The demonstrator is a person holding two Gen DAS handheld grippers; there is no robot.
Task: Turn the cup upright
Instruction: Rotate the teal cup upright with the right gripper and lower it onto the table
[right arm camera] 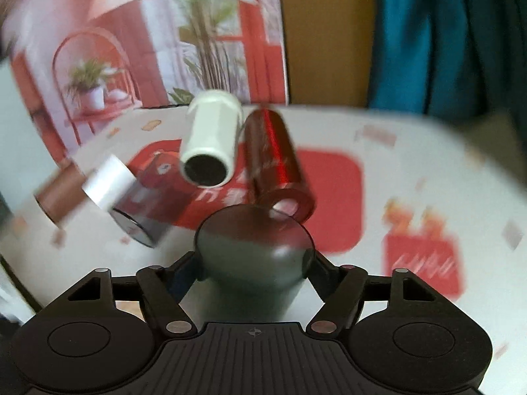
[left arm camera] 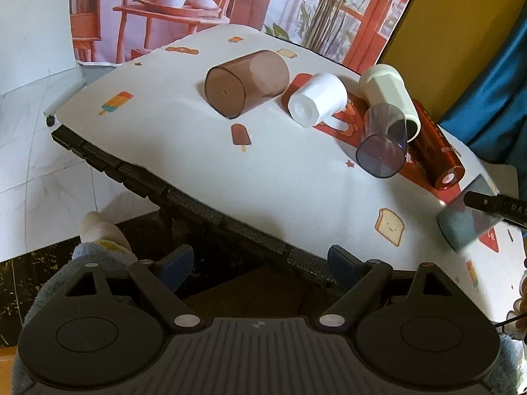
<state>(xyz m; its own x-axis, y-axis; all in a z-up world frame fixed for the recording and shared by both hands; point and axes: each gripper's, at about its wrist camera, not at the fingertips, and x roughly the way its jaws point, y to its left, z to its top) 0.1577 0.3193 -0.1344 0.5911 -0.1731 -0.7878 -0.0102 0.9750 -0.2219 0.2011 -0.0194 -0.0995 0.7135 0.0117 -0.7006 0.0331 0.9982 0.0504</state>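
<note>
Right gripper (right arm camera: 253, 263): jaws clamped from both sides on a translucent grey-teal plastic cup (right arm camera: 253, 250), which fills the space between the two fingers. In the right wrist view the cup's long axis runs forward along the fingers, the rounded end facing away from the camera; the frame is motion-blurred and I cannot tell which end is the mouth. In the left wrist view the same cup (left arm camera: 467, 217) appears blurred at the right edge, tilted above the white printed tablecloth (left arm camera: 263, 171), with a black finger (left arm camera: 494, 202) of the right gripper across it. Left gripper (left arm camera: 260, 265): jaws wide apart, holding nothing, positioned off the near edge of the table with its blue-padded fingers over the dark edging. Beyond, lying on their sides on the cloth: a brown translucent plastic tumbler (left arm camera: 245, 82), base toward the left camera; a white plastic cup (left arm camera: 318, 98), base likewise toward that camera; a smoky violet transparent tumbler (left arm camera: 383, 141) resting against a cream faceted cup (left arm camera: 388, 95); and a glossy dark red cylindrical cup (left arm camera: 438, 151) just beside the cream one. In the right wrist view the cream cup (right arm camera: 210, 144) shows its dark open mouth, the red cup (right arm camera: 276, 161) lying alongside it. Behind the table, a printed backdrop of plants and red furniture (left arm camera: 204, 3).
</note>
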